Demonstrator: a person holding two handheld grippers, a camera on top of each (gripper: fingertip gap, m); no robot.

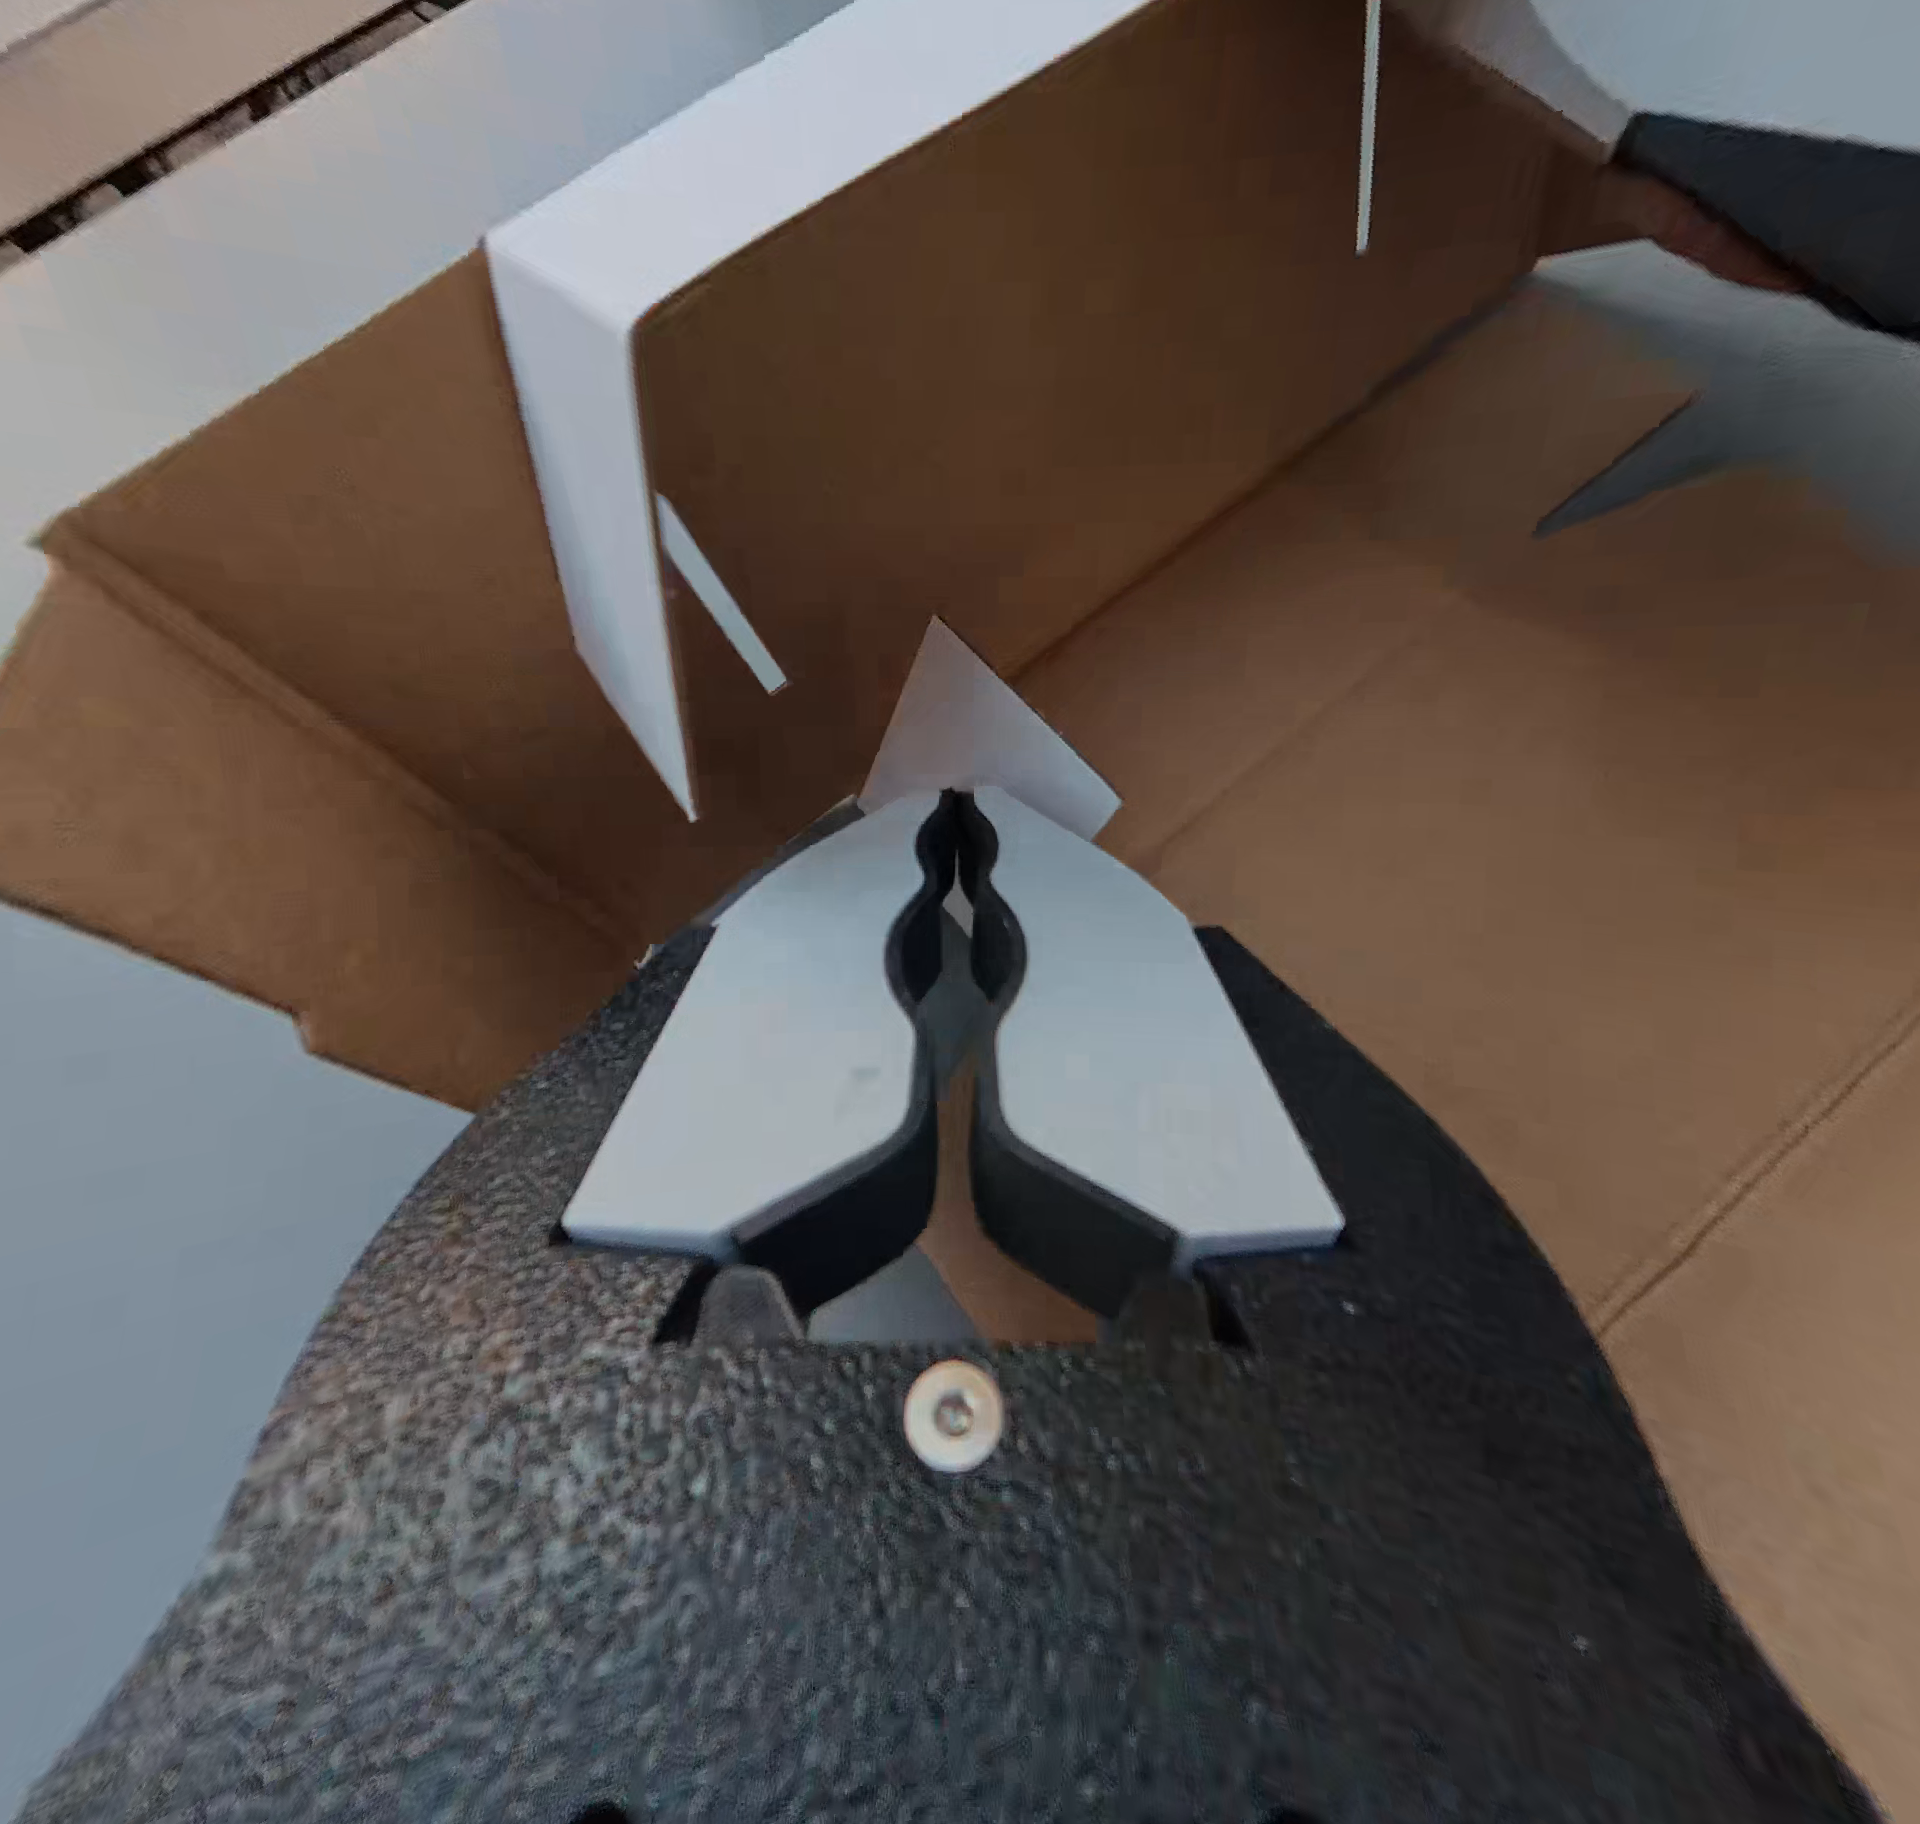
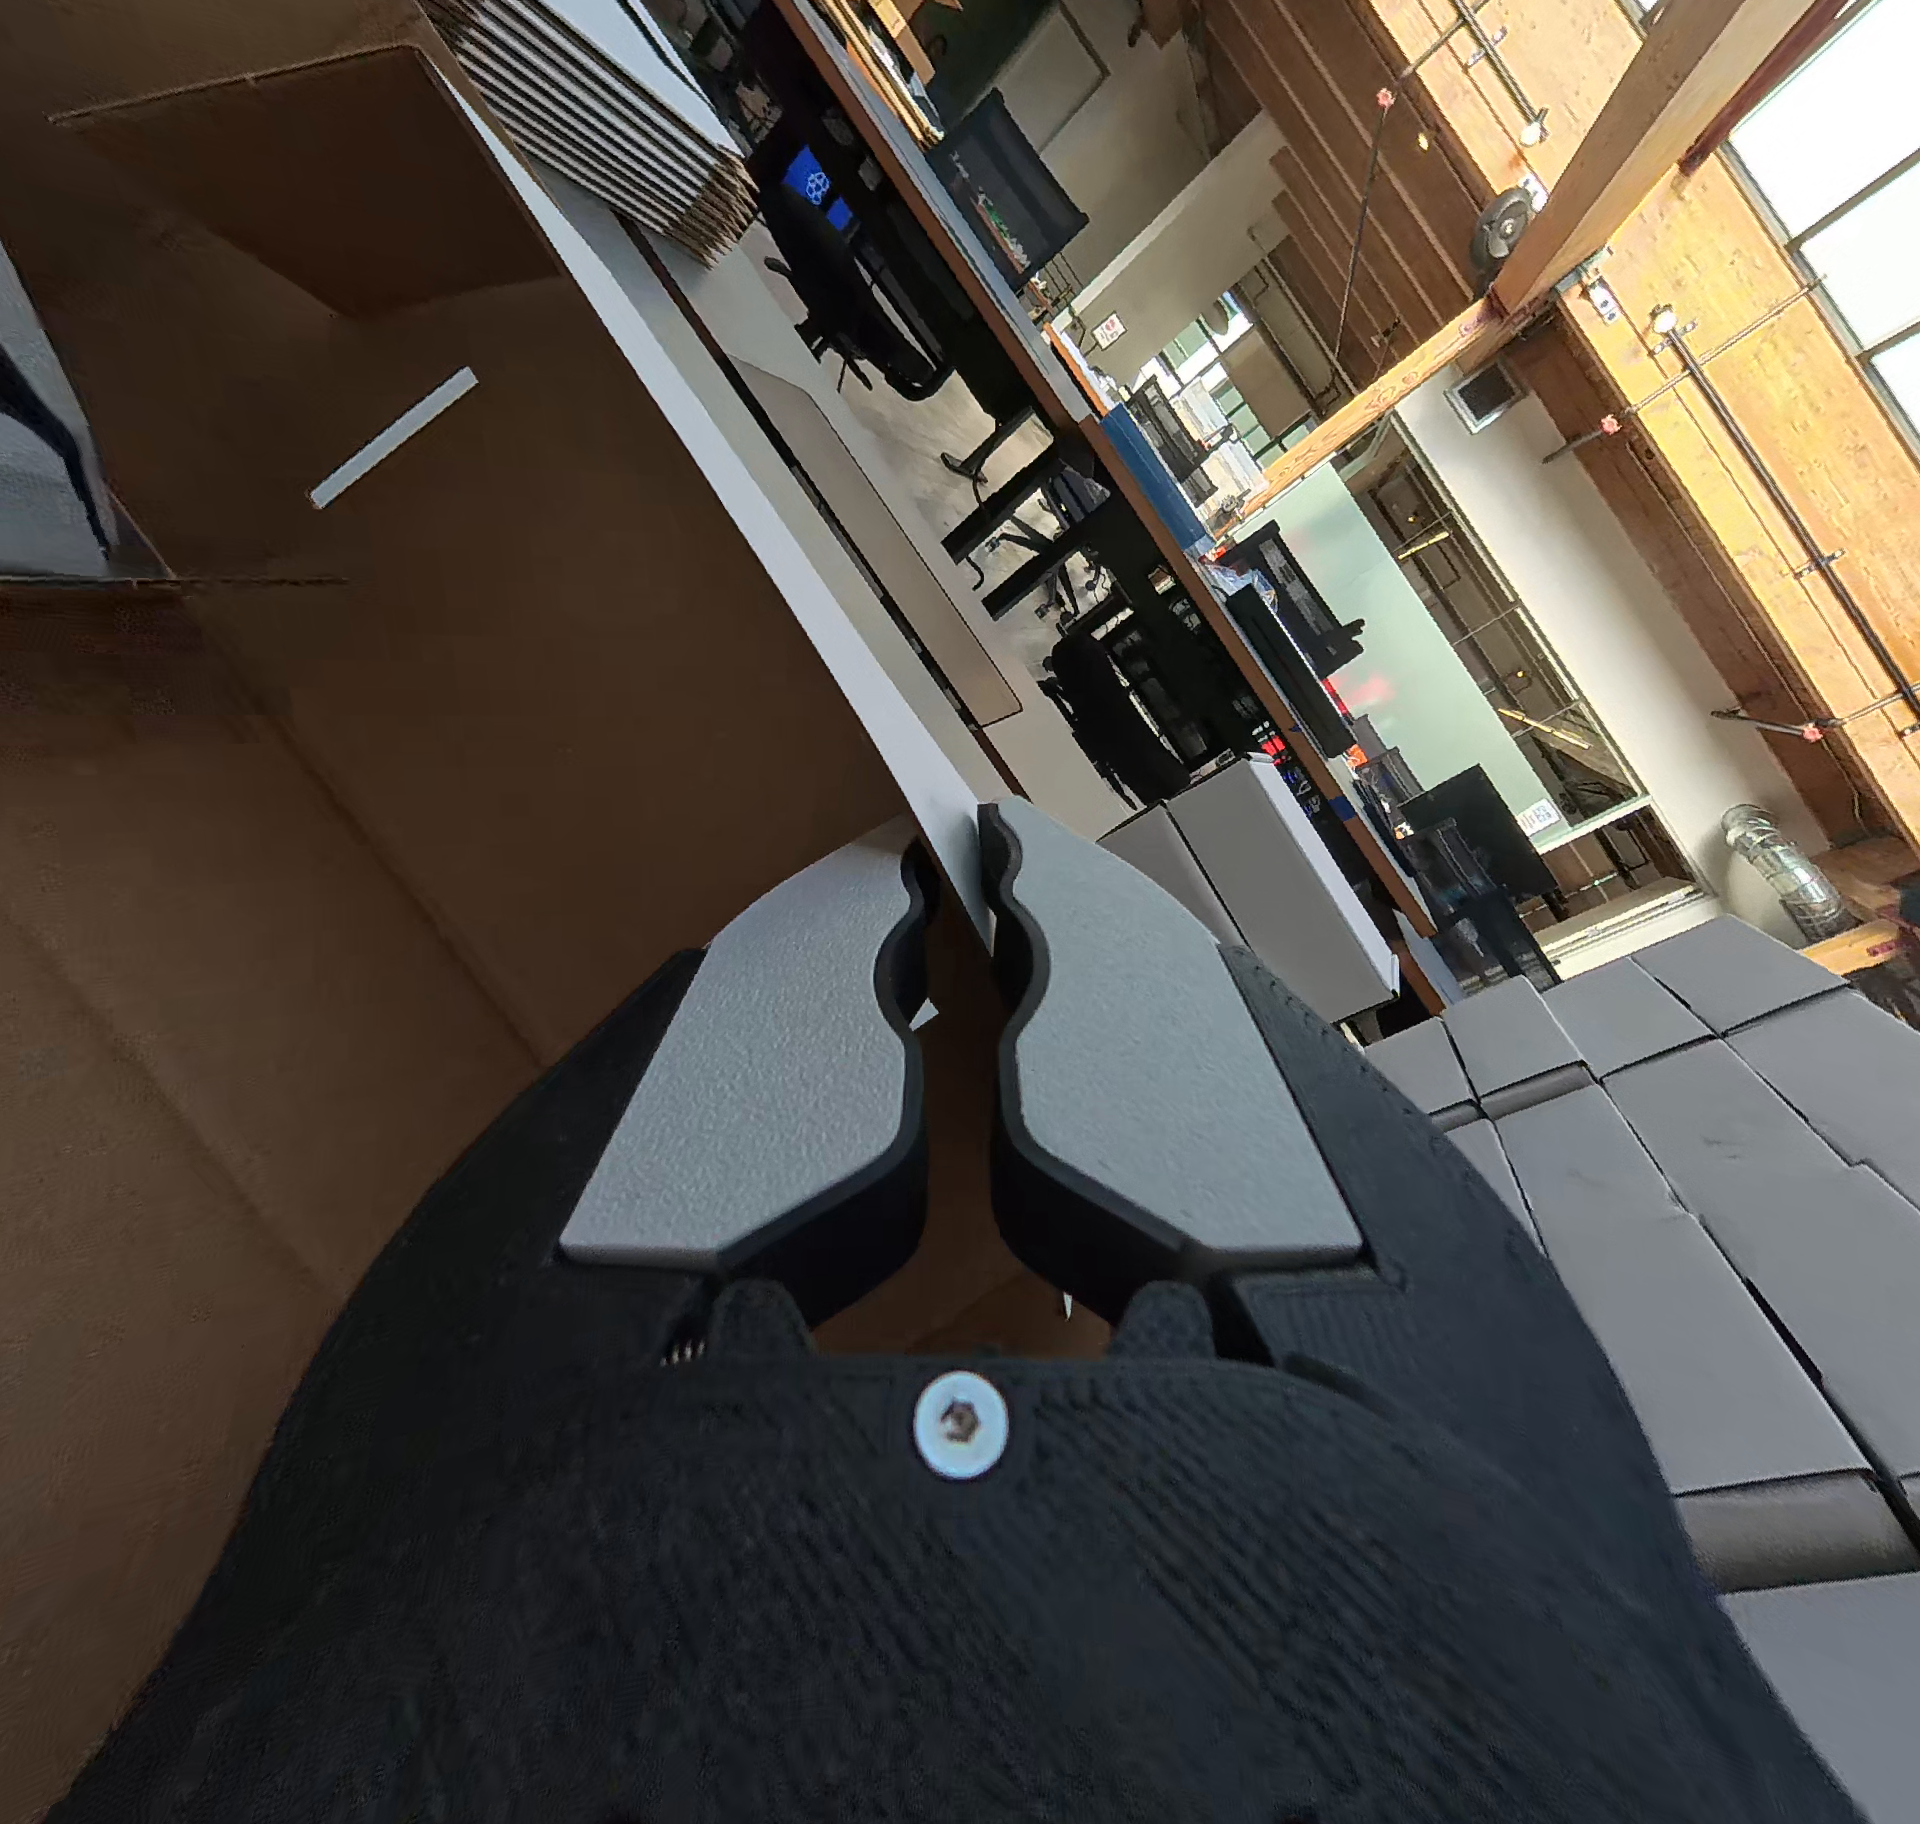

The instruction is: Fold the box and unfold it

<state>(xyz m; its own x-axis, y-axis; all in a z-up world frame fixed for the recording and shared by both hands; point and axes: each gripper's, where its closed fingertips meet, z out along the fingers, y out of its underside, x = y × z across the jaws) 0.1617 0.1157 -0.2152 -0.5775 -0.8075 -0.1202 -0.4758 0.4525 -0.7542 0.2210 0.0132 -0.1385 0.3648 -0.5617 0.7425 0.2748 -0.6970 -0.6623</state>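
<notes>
A cardboard box (image 1: 1039,340), brown inside and white outside, lies partly folded on a white table. Its far wall stands upright, with two narrow slots. My left gripper (image 1: 954,810) is shut on a small white corner flap (image 1: 971,735) at the near left of the box floor. The other gripper (image 1: 1766,205) shows at the top right, holding the box's right end. In the right wrist view my right gripper (image 2: 961,865) is shut on the white-edged rim of the box wall (image 2: 582,569), the brown inside to its left.
A stack of flat cardboard sheets (image 2: 582,81) lies beyond the box. Several folded grey-white boxes (image 2: 1662,1203) are stacked to the right. Desks, chairs and shelves (image 2: 1039,372) stand further off in the room.
</notes>
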